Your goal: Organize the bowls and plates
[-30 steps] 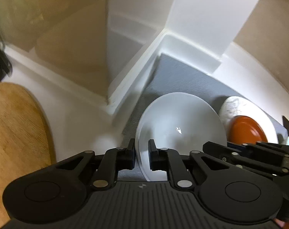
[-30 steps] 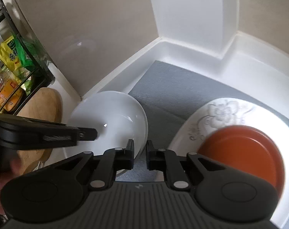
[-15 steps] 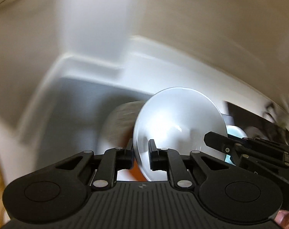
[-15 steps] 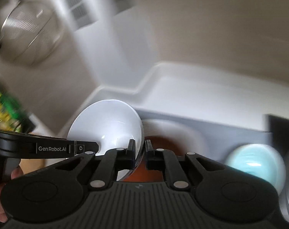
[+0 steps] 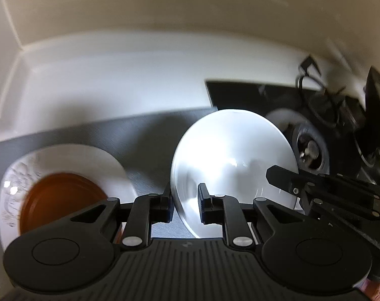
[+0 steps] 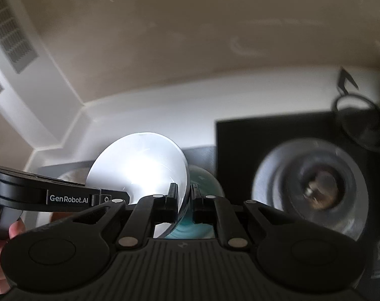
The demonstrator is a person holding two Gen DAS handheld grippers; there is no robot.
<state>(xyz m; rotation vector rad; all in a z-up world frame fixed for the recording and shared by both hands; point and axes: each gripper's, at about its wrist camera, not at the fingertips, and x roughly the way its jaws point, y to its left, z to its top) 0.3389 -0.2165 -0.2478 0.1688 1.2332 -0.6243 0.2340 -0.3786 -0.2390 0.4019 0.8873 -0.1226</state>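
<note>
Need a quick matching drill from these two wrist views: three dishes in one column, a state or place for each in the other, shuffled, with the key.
Things:
1. white bowl
2. orange dish
3. teal bowl

States:
A. lies on the floral plate
B. mostly hidden behind the white bowl, right wrist view
C. gripped at the rim by the left gripper and the right gripper

Pairs: 1-C, 2-A, 3-B

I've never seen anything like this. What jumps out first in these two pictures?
The white bowl stands out first: it is held up at the centre, its rim pinched on opposite sides by the left gripper and the right gripper. To its left, an orange dish sits on a flower-patterned white plate on a grey mat. Behind the bowl, in the right view, a pale teal bowl peeks out.
</note>
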